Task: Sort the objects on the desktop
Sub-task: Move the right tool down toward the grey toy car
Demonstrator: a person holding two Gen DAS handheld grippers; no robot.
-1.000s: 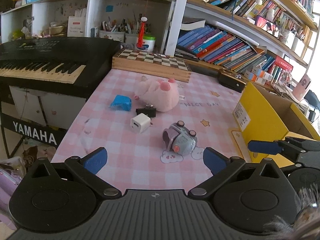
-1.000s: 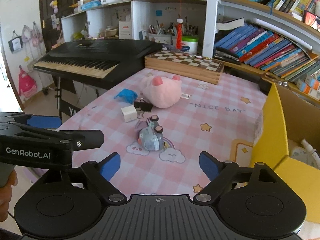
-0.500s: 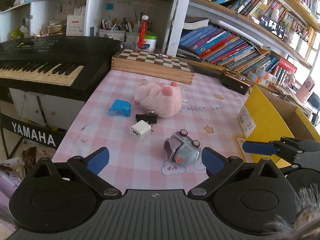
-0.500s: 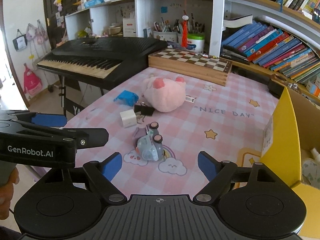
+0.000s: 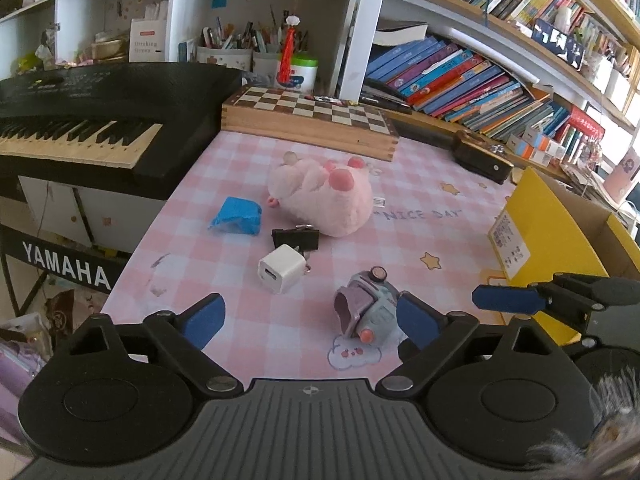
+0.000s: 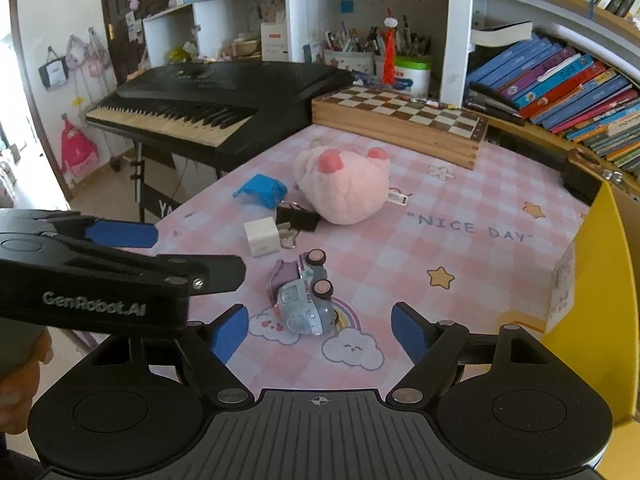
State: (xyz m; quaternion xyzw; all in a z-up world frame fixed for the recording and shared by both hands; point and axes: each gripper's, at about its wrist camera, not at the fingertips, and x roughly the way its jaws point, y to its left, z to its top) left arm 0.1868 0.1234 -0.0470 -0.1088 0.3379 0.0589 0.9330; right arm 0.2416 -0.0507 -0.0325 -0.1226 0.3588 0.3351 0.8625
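Blue-padded left tool [image 5: 308, 322] and right tool [image 6: 320, 330] gape wide; left pad partly hides toy car [image 5: 366, 306].

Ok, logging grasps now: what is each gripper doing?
Left gripper: open, holding nothing.
Right gripper: open, holding nothing.

Lower centre of the right wrist view, the toy car [image 6: 303, 300] lies on its side on bare pink mat [image 6: 460, 264]. Above it, the white charger [image 6: 261, 237], black clip [image 6: 298, 218] and pink plush [image 6: 344, 188] crowd together. A yellow box [image 6: 600, 280] walls off the right edge.
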